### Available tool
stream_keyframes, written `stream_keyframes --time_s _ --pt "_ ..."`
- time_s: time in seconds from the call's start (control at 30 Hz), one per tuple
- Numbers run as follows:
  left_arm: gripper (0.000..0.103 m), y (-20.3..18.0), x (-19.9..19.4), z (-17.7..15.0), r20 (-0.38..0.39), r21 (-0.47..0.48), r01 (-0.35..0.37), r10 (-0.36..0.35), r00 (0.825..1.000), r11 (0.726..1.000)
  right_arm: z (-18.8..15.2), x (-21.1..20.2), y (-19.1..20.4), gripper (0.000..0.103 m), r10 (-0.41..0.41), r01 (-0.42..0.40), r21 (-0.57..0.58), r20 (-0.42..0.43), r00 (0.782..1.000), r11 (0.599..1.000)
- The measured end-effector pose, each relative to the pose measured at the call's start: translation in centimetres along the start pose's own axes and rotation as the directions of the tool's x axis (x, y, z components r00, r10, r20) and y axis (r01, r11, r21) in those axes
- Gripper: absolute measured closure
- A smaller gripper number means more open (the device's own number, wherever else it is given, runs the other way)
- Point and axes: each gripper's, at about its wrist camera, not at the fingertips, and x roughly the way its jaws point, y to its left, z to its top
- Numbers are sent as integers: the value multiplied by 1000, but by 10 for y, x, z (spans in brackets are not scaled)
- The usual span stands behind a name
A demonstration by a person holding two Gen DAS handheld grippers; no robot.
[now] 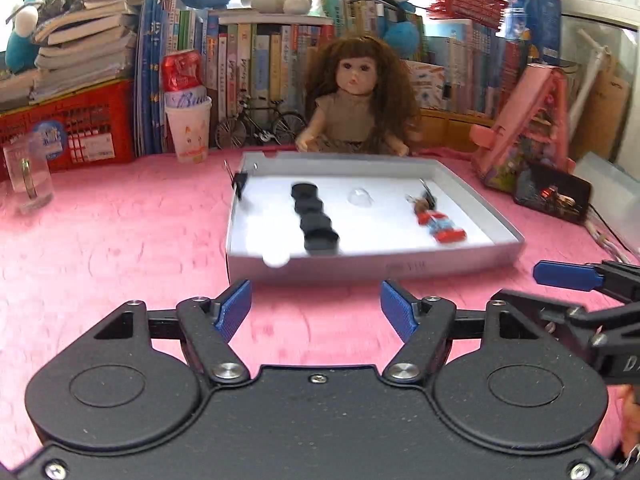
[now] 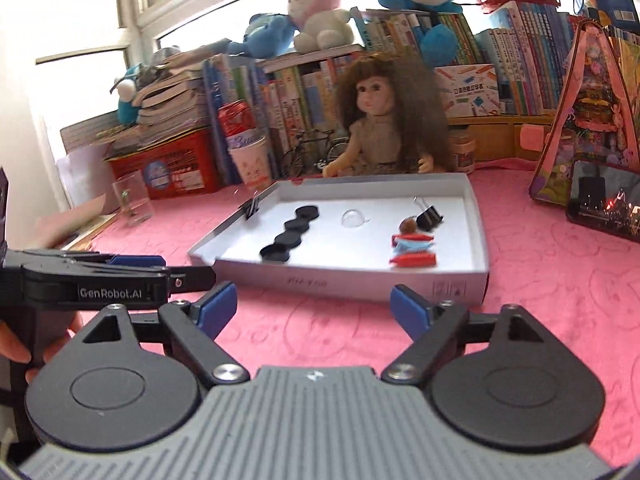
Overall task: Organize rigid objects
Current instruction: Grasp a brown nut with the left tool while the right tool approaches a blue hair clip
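A shallow white tray [image 1: 460, 268] sits on a pink cloth [image 1: 120, 240] in the middle of both views. Both grippers hover low in front of it, empty.

The left gripper [image 1: 316, 306] fills the bottom of the left view, its blue pads spread wide. The right gripper [image 2: 314, 306] fills the bottom of the right view, equally wide. Neither touches the tray.

Inside the tray, left of centre, four black discs [image 2: 290, 234] lie in a slanting row, each touching the next. They look stiff, light and smooth, so each is probably best pinched across its rim. At centre is a small clear dome [image 2: 353, 218], likely slippery and perhaps brittle; a gentle grip low on its sides seems safest. To the right lies a small red and blue figure [image 2: 412, 250], hard and light, easiest to take across its middle. Just behind it rests a black binder clip [image 2: 430, 214]. A second clip [image 2: 252, 208] is clamped on the tray's left wall.

A doll [image 1: 356, 100] sits behind the tray, before shelves of books.
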Motion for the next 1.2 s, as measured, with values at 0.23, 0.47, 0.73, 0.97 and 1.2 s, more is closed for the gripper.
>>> stream_keyframes --time_s 0.23,0.47,0.73,0.97,1.2 --pt "63 6 -13 -31 -34 -2 108 -108 994 994 -34 -10 23 10 13 -12 -74 5 1000 997" --pt "83 -6 -3 -40 -76 6 139 -138 988 990 -44 -5 31 10 24 -25 -76 -22 999 997" --pt "85 -14 1 -39 -89 22 124 -122 989 992 -54 -5 43 10 4 -4 -134 -4 1000 991" --pt "85 -16 -1 -41 -74 29 108 -105 992 994 -55 -5 44 10 -5 6 -123 5 1000 992" --pt "85 -12 -4 -37 -46 23 71 -70 996 997 -55 -3 49 33 15 -16 -131 -9 1000 991"
